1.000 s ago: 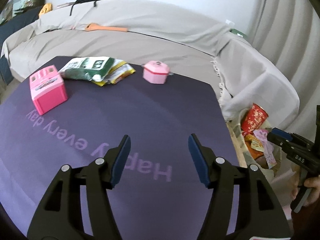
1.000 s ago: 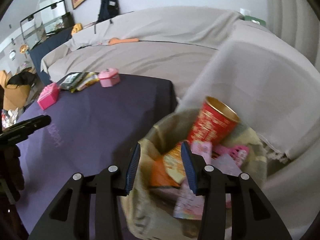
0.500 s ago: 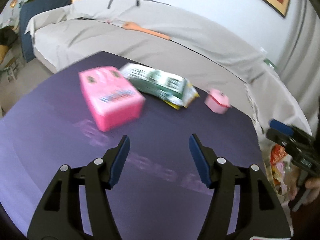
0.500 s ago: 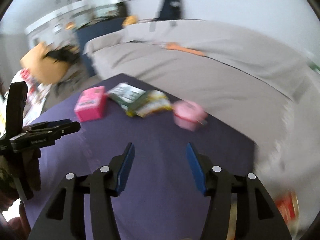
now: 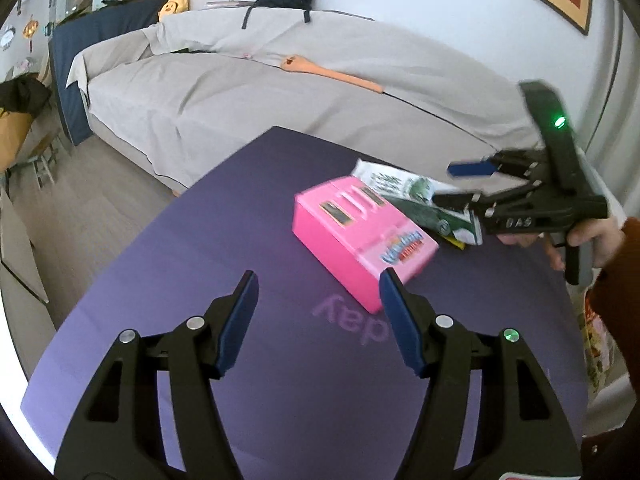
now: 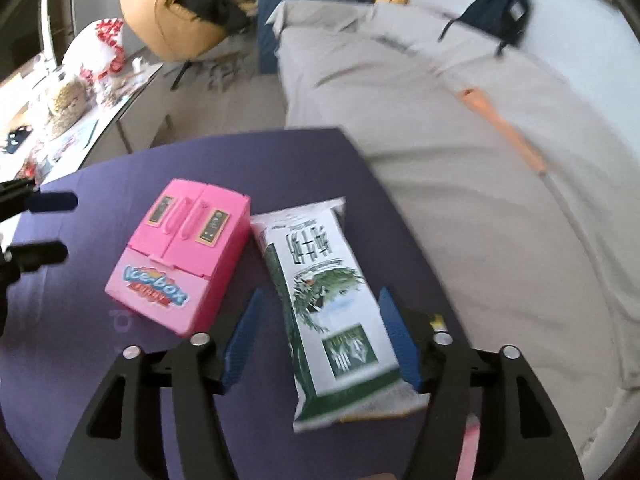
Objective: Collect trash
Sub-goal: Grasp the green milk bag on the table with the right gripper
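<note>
Soft, even daylight is filling both views, casting only faint shadows under the pink plastic toy fridge box (image 5: 362, 236) on the matte purple tabletop (image 5: 224, 248). In the left wrist view the centre is staying fairly sharp, while the black handheld gripper (image 5: 460, 184) at the right edge is smearing with motion blur. In the right wrist view the whole frame is blurring, most strongly across the grey fabric-covered sofa (image 6: 460, 120) at the upper right. Fisheye distortion is bending straight edges, and dark vignetting is closing every corner.
</note>
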